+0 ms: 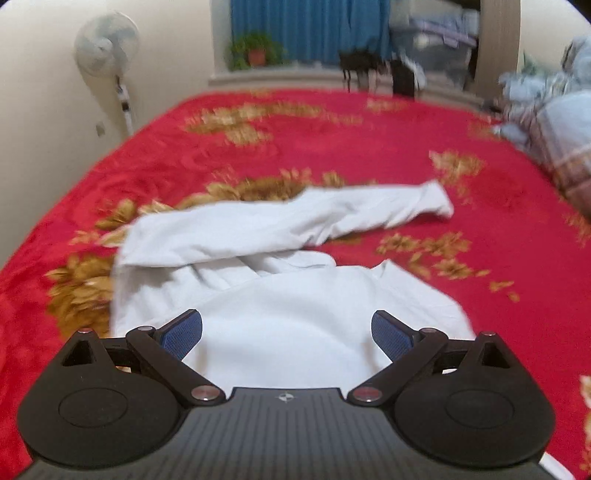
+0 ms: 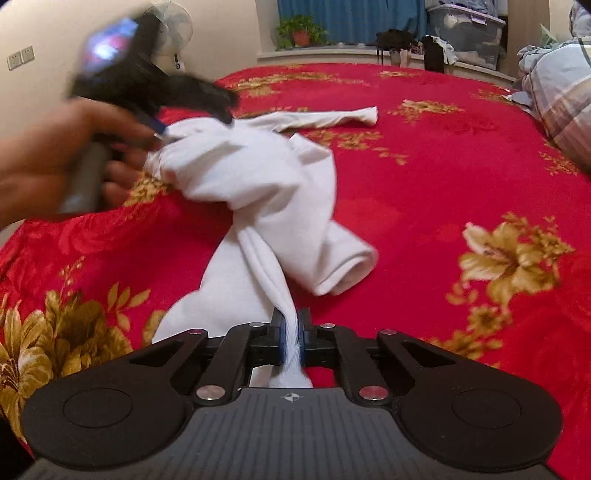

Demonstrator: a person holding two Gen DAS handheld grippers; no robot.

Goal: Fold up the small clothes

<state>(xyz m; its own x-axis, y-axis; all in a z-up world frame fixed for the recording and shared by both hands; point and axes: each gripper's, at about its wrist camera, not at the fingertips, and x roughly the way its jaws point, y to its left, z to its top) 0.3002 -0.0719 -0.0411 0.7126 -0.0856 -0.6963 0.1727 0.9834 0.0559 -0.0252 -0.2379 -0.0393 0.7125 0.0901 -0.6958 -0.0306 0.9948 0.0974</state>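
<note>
Straightening seems to be the step in hand: the white long-sleeved cotton garment (image 2: 258, 192) lies bunched near the middle of the red bedspread with gold flowers (image 2: 443, 177), not yet flat enough to fold. The right gripper (image 2: 291, 332) has its jaws pinched tight on a gathered edge of the cloth, which runs taut up from the blue pads. The left gripper (image 1: 286, 332) stands wide, its blue pads well apart, with nothing between them and the garment's body spread just ahead of it; in the right wrist view it shows blurred at the cloth's far left side, the person's hand (image 2: 48, 162) around its handle. One sleeve (image 1: 369, 210) stretches out toward the far right corner of the bed, the other (image 2: 343, 258) curls near the right gripper. I judge the next move calls for the free claw to catch the opposite edge so the two can draw the cloth flat, then lay the sleeves in. Beyond the bed's far edge are a white standing fan (image 1: 105, 44), a potted green plant (image 1: 255, 50) on a sill before blue curtains (image 1: 306, 26), and a clear storage bin (image 2: 465, 33); a plaid quilt (image 1: 561, 136) is heaped at the right edge.
</note>
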